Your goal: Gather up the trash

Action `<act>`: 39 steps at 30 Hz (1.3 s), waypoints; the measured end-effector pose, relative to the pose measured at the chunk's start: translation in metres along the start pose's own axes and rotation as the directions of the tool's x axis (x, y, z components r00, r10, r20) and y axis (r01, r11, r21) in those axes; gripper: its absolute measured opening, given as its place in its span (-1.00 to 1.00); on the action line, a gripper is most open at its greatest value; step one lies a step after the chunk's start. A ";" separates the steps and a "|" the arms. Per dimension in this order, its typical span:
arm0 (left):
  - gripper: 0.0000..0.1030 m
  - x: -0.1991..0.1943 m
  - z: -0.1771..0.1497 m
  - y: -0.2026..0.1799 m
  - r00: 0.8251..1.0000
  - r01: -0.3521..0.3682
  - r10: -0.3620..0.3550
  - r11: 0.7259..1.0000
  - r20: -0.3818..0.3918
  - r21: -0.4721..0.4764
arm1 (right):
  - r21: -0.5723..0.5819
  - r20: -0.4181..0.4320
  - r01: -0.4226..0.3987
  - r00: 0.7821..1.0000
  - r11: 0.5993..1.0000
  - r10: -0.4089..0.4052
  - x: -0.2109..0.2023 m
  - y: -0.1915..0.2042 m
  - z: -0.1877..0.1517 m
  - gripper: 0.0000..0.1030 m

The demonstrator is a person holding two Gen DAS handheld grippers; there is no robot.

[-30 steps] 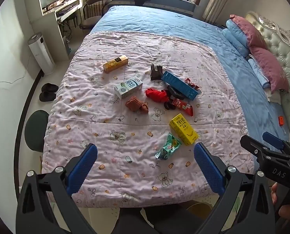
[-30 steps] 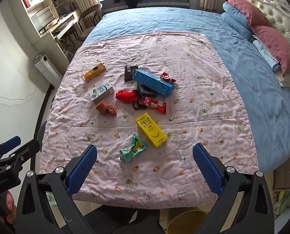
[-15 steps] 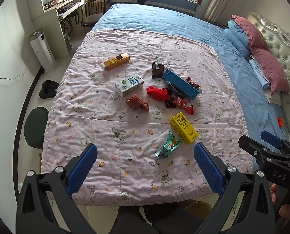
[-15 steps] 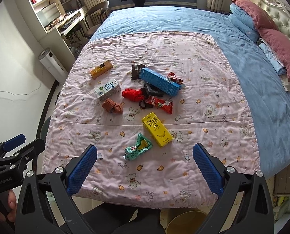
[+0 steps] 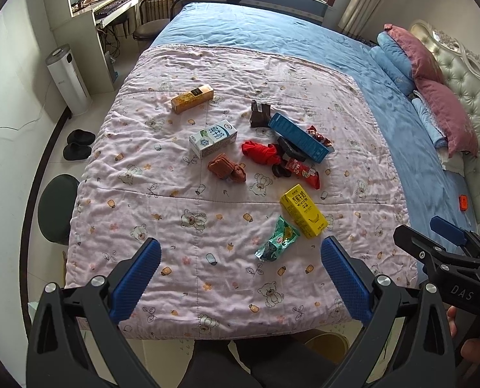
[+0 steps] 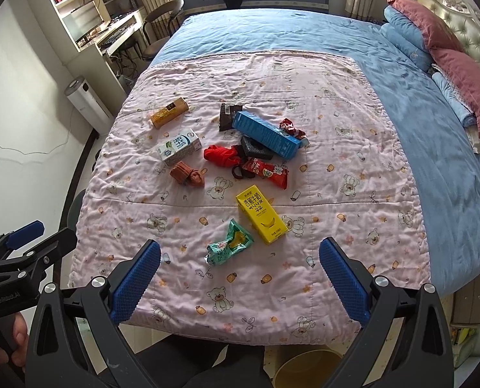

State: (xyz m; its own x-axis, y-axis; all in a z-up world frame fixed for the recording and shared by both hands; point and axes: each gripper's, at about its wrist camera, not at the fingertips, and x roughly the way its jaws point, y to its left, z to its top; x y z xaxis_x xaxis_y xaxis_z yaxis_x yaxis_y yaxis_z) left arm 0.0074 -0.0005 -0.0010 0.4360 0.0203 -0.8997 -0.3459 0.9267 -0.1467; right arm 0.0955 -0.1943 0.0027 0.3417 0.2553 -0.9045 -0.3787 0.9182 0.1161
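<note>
Trash lies on a pink quilt (image 5: 207, 252): a green wrapper (image 5: 277, 240) (image 6: 229, 243), a yellow banana-milk carton (image 5: 303, 210) (image 6: 261, 214), a red snack bag (image 5: 303, 172) (image 6: 266, 171), a blue box (image 5: 299, 137) (image 6: 266, 134), a white milk carton (image 5: 213, 137) (image 6: 179, 146), an orange box (image 5: 192, 99) (image 6: 169, 116) and a dark wrapper (image 5: 259, 115). My left gripper (image 5: 240, 278) is open and empty above the quilt's near edge. My right gripper (image 6: 240, 278) is open and empty, just short of the green wrapper.
Brown socks (image 5: 227, 168), red cloth (image 5: 261, 153) and a black item (image 5: 290, 148) lie among the trash. A yellow bin (image 6: 307, 368) stands on the floor below the bed's foot. Pillows (image 5: 433, 90) are at the right, a desk and chair (image 5: 162, 13) at the far left.
Both grippers have moved back and up a little, so the bed looks smaller and farther. Both stay open; nothing on the quilt has moved.
</note>
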 end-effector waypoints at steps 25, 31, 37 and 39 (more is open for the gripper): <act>0.92 0.005 0.003 0.002 1.000 -0.002 0.002 1.000 -0.016 -0.001 | 0.007 -0.007 -0.014 1.000 1.000 0.014 0.002 -0.002 0.001 0.84; 0.92 0.006 0.003 -0.001 1.000 -0.002 0.002 1.000 -0.017 0.000 | 0.006 -0.010 -0.016 1.000 1.000 0.016 0.002 -0.002 0.001 0.84; 0.92 0.006 0.001 -0.001 1.000 -0.005 0.005 1.000 -0.016 0.003 | 0.004 -0.010 -0.016 1.000 1.000 0.016 0.001 -0.003 0.002 0.84; 0.92 0.006 0.001 0.000 1.000 -0.002 0.002 1.000 -0.017 0.001 | 0.006 -0.011 -0.015 1.000 1.000 0.015 0.001 -0.004 0.001 0.84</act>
State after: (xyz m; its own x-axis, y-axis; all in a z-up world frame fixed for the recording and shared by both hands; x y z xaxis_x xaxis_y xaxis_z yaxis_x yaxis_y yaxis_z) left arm 0.0116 -0.0001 -0.0061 0.4214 0.0157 -0.9068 -0.3455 0.9272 -0.1445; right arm 0.0980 -0.1971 0.0021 0.3265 0.2659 -0.9070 -0.3788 0.9160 0.1322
